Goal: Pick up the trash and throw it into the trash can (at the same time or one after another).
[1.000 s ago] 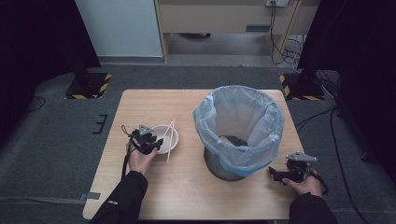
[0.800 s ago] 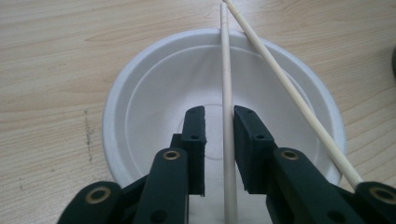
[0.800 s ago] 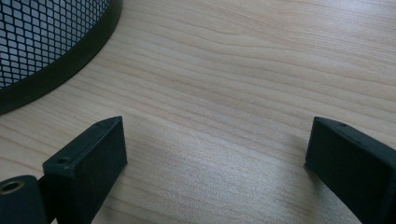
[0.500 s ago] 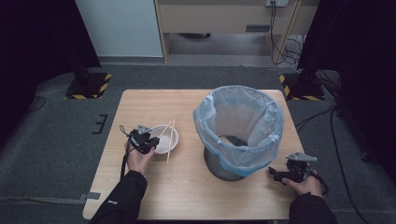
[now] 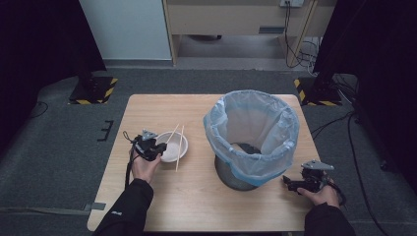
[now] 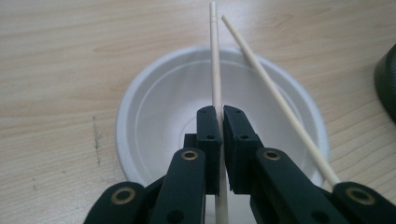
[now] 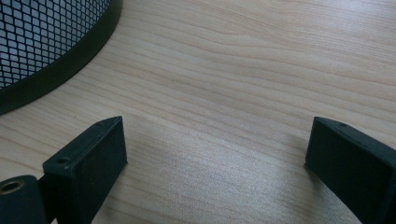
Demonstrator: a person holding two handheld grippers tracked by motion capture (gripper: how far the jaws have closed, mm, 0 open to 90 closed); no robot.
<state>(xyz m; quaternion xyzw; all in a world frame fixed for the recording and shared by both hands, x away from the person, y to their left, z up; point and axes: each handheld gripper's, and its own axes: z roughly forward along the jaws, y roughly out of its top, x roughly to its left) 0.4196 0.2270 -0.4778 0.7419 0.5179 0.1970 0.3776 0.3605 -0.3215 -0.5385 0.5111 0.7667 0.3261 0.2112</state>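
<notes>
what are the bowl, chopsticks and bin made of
Bowl: looks like white disposable foam or paper, matte, with faint pressed rings. Chopsticks: pale bare wood or bamboo, unvarnished. Bin: black metal mesh with a solid base band, lined with a thin translucent blue plastic bag.

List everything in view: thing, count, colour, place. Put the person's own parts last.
table: 1, light wood, centre of the high view.
bowl: 1, white, left half of the table.
chopsticks: 2, pale wood, lying across the bowl; one is pinched in the left tongs.
bin: 1, black mesh, right half of the table.
bin liner: 1, pale blue, folded over the bin's rim.
floor: grey, around the table.
left tongs: 1, black, over the bowl, shut on a chopstick.
right tongs: 1, black, open above the table near the bin's base.
hands: 2, one on each tongs, dark sleeves.
</notes>
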